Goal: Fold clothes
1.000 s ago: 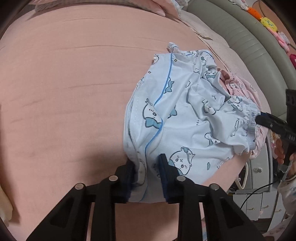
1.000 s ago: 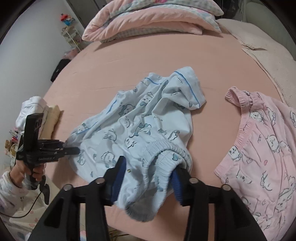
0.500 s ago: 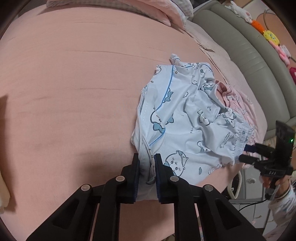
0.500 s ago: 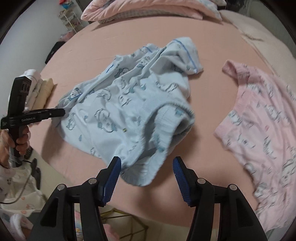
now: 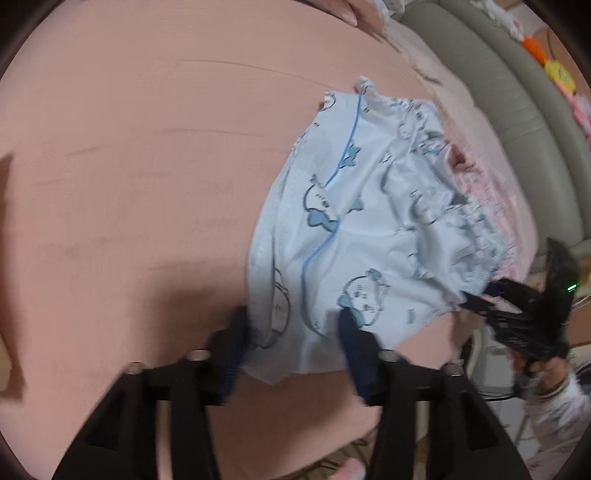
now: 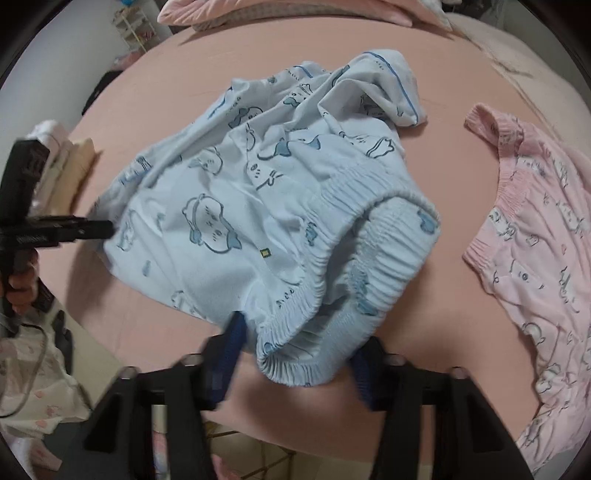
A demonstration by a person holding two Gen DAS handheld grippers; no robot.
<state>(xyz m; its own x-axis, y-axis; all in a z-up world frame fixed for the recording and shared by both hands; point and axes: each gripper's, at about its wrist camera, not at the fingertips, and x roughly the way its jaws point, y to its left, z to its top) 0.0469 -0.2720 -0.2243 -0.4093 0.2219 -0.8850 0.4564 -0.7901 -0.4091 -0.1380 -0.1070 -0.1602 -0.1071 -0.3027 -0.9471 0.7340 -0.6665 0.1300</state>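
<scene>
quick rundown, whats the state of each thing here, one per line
left tongs: open, straddling the blue shorts' hem
right tongs: open, straddling the waistband
blue shorts: crumpled, unfolded, waistband gaping
pink shorts: spread out, unfolded, beside the blue pair
sheet: smooth, faint creases
pillows: stacked at the far end of the bed

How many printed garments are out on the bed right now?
2: blue shorts lie mid-bed between both open grippers; pink shorts lie flat to their right. The folded stack off the bed's left edge may hold more.
</scene>
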